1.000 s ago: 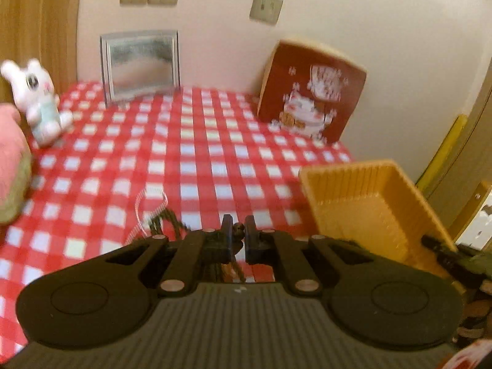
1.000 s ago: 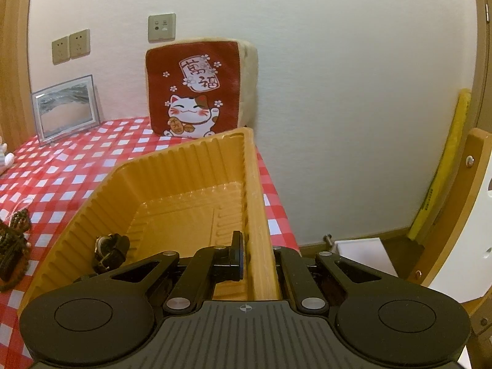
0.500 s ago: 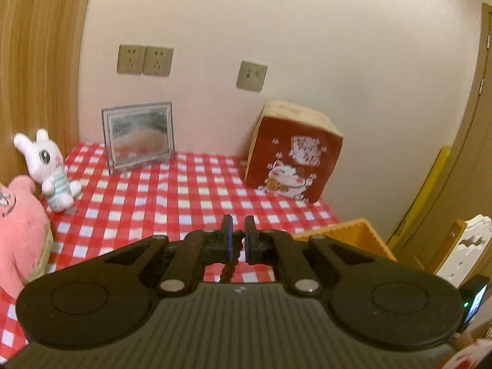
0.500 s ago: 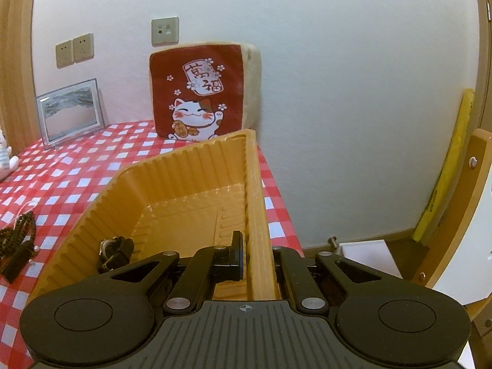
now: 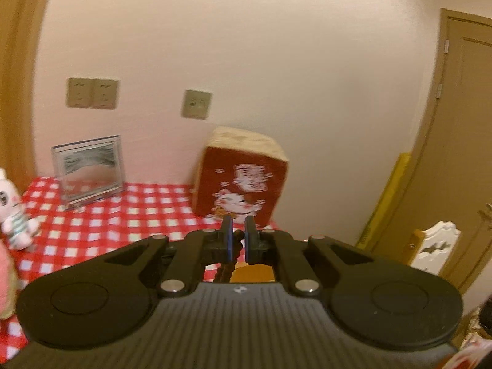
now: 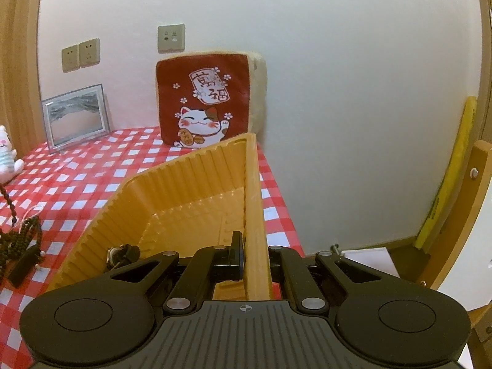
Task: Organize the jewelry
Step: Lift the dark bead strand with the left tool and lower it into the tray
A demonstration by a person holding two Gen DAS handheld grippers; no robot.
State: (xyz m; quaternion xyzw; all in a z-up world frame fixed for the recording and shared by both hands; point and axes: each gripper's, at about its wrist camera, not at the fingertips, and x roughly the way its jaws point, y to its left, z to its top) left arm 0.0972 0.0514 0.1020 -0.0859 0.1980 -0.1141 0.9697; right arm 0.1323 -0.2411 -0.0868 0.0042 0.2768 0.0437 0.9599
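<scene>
My left gripper [image 5: 237,237] is shut on a dark brown bead strand [image 5: 228,264] that hangs down from between its pads, raised above the table. In the right wrist view the same strand [image 6: 9,196] hangs at the far left above a heap of beads [image 6: 21,240] on the red checked cloth. My right gripper [image 6: 252,252] is shut on the right wall of the orange ribbed tray [image 6: 184,190]. A small dark jewelry piece [image 6: 123,253] lies inside the tray at its near left corner. A sliver of the tray [image 5: 252,275] shows under the left gripper.
A red lucky-cat cushion [image 6: 203,101] leans on the wall behind the tray. A glass picture frame [image 6: 75,115] and a white plush rabbit [image 6: 7,156] stand at the left. The table's right edge [image 6: 283,209] drops off beside the tray. A white chair [image 5: 436,247] stands at the right.
My left gripper has risen and tilted up with the bead strand, lifting it off the cloth. The right gripper keeps its hold on the tray wall and has risen slightly.
</scene>
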